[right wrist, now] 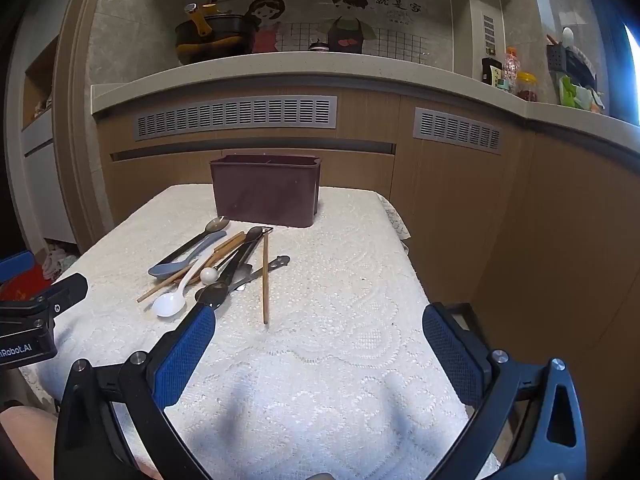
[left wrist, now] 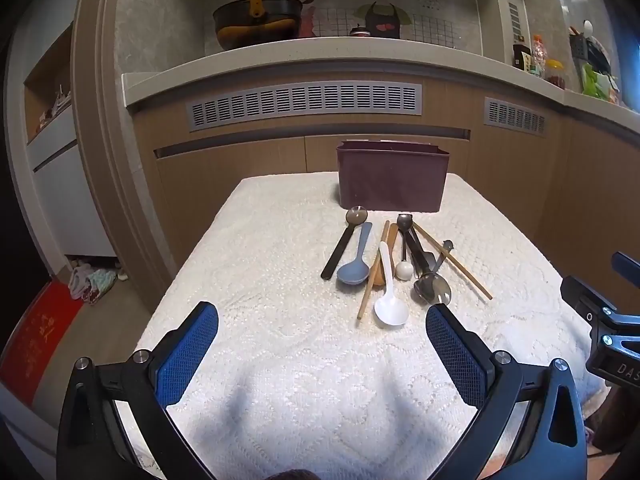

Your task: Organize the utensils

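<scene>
Both tools hover over the near end of the worktop [left wrist: 280, 360], which is covered in a white lace cloth. The left hand-held gripper [left wrist: 322, 344] and the right hand-held gripper [right wrist: 319, 340] each stand with blue pads spread wide and nothing between them.

The utensils lie in a loose heap midway along the cloth, just in front of the dark maroon rectangular plastic holder [left wrist: 392, 178] at the far end. The heap includes:
- a grey-blue plastic spoon [left wrist: 354, 266]
- a white plastic spoon [left wrist: 390, 300]
- a long black-handled spoon [left wrist: 340, 248]
- a shiny steel spoon [left wrist: 432, 286]
- thin wooden chopsticks [left wrist: 452, 260].

The main risk is the overlap. Handles cross and touch, so closing on one piece would likely drag or flick its neighbours, perhaps off the edge. The chopsticks are thin and lie flat, so the pads could slip over them or snag the lace. The light holder might tip or slide if a utensil is pushed against its wall instead of dropped in from above.
</scene>
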Tool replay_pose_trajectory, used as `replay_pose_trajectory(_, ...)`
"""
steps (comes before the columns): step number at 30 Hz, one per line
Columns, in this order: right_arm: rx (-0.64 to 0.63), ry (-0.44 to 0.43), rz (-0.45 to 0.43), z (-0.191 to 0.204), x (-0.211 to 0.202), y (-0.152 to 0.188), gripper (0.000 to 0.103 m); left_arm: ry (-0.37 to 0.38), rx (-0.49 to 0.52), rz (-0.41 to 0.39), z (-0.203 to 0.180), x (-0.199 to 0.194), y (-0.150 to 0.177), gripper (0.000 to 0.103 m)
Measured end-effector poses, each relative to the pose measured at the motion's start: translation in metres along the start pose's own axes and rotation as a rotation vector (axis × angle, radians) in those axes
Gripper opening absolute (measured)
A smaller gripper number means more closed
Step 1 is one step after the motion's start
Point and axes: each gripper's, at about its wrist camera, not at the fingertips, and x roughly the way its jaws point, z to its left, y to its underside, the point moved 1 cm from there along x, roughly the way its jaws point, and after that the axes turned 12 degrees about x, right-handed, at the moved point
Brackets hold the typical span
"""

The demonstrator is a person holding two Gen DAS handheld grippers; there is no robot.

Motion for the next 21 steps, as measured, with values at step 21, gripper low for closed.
replay_pose_trajectory(21, 0.002, 0.003, 0.006, -0.0013, 0.0008, -0.0003, 0.103, 0.006, -0.002, 0.01, -0.0038, 0.0034, 0.0017, 0.103)
